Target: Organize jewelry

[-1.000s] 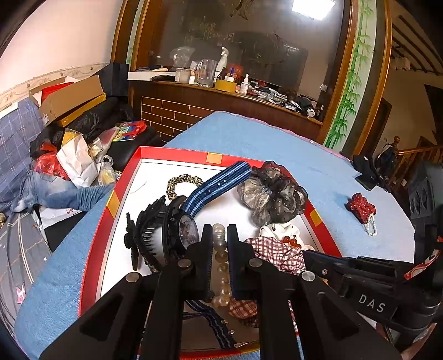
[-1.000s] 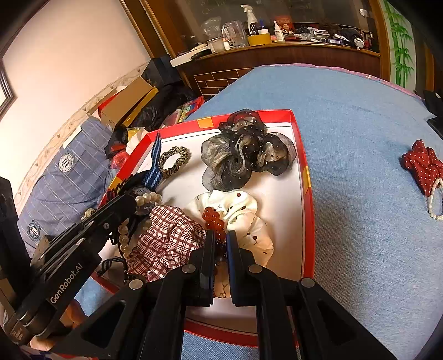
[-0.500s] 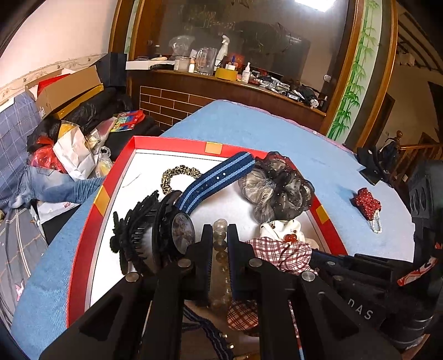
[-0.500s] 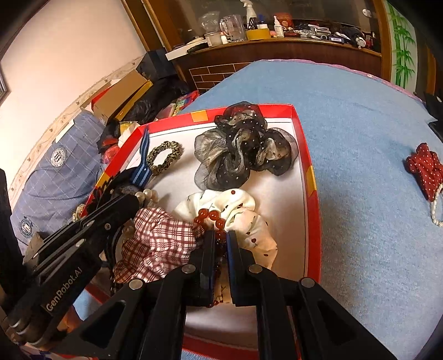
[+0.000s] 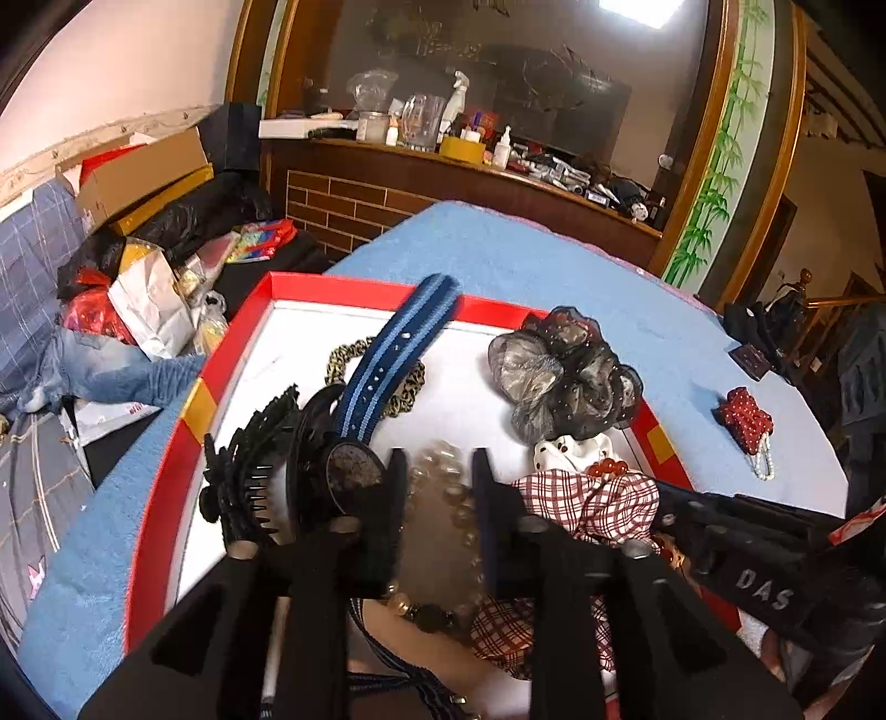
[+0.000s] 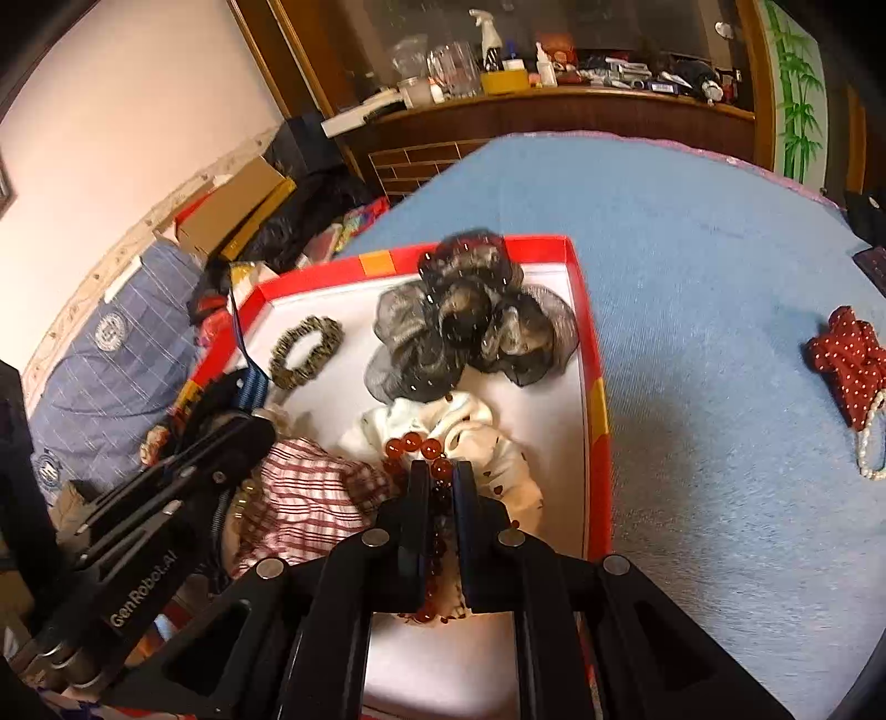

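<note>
Near edge of red box (image 6: 597, 354): right gripper (image 6: 441, 487) nearly closed, pinching red bead string (image 6: 412, 444) over white scrunchie (image 6: 476, 437). Left gripper (image 5: 437, 487) part open, pale bead string (image 5: 443, 482) lying loose btwn jaws, not clamped. Risks: pale beads slide out; red string snags scrunchie, drags it along.

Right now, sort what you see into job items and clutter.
Job: red tray; clear bead bracelet between the open left claw; red bead bracelet in the right claw; watch; black hair clip; scrunchies.

Clutter: cardboard box; spray bottle; glass pitcher.
</note>
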